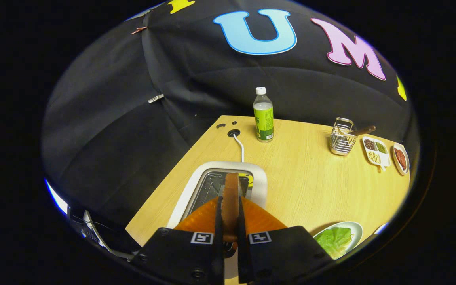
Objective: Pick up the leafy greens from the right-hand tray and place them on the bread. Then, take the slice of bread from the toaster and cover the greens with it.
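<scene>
While jaws [228,219] grip bread slice [231,198], bottle [263,115] beyond toaster [259,180].

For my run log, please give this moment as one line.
claw: shut on bread slice | slice: upright, above toaster slot | greens: on plate | phase: taking bread

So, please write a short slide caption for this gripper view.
Gripper shut on brown bread slice above white toaster on wooden table.

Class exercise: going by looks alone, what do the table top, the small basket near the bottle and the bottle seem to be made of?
Table top: pale wood or wood-look laminate, matte, fine grain lines.
Basket: shiny metal wire, open grid.
Bottle: probably clear plastic, see-through, white cap.
</scene>
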Action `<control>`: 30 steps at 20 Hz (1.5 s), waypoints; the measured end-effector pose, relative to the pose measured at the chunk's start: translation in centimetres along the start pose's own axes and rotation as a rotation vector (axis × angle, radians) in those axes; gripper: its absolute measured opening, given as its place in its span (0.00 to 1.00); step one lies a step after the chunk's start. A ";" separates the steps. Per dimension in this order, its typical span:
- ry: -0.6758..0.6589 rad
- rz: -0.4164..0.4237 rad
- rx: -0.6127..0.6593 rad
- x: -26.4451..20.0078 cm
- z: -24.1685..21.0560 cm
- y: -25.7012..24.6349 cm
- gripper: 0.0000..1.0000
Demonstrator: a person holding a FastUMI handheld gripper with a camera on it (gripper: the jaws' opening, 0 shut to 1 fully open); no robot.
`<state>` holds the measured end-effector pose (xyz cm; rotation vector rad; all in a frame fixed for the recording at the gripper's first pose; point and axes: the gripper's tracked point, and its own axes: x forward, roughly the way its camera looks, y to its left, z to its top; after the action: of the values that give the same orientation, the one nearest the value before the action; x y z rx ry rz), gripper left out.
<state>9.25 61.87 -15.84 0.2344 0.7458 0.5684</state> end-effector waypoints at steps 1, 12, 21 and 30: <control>0.001 0.000 0.004 -0.2 -0.1 0.0 0.17; -0.201 0.081 0.100 -9.9 7.1 -0.6 0.15; -0.258 -0.083 0.157 -17.4 3.5 -13.1 0.15; -0.153 -0.168 0.448 -13.2 -8.4 -20.9 0.15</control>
<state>4.01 37.22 -22.61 0.6169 0.7288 0.2149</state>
